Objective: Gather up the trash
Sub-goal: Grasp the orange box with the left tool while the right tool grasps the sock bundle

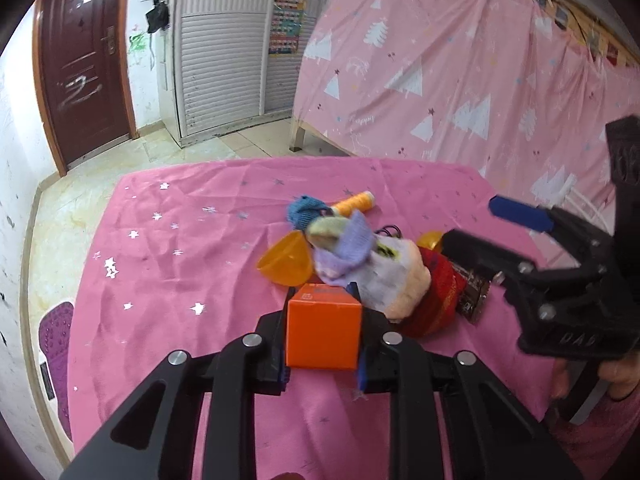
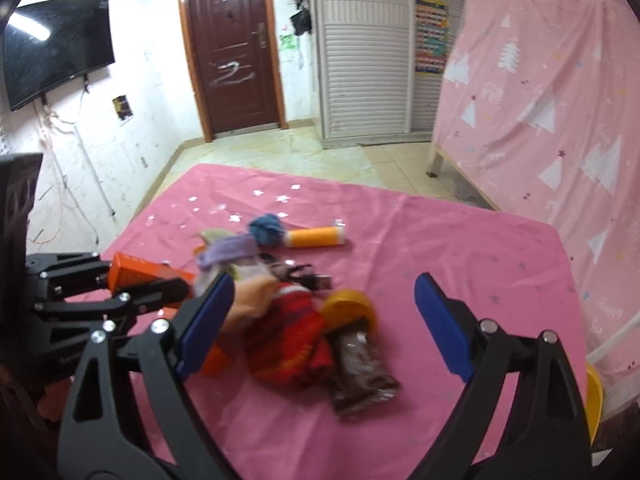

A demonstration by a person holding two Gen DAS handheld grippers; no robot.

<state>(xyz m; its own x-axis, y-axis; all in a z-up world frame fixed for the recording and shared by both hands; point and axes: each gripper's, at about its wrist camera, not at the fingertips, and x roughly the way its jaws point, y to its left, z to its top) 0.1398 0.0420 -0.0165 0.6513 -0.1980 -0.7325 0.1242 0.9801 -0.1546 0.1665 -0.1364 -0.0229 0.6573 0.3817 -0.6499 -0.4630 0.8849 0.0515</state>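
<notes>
The left tool (image 1: pixel 322 334) clamps a small orange box (image 1: pixel 323 330) above the pink table (image 1: pixel 180 264); the right tool (image 2: pixel 324 324) gapes over a brown wrapper (image 2: pixel 362 372), visible fully only in the right wrist view.

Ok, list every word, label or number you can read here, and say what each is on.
"DAB", or similar: embossed on the right gripper's black body, partly blurred.
Orange box in the left gripper: faint print, unreadable.
Wall poster: too small.
Brown wrapper: blurred.
Door: white scrawl, not legible.
</notes>
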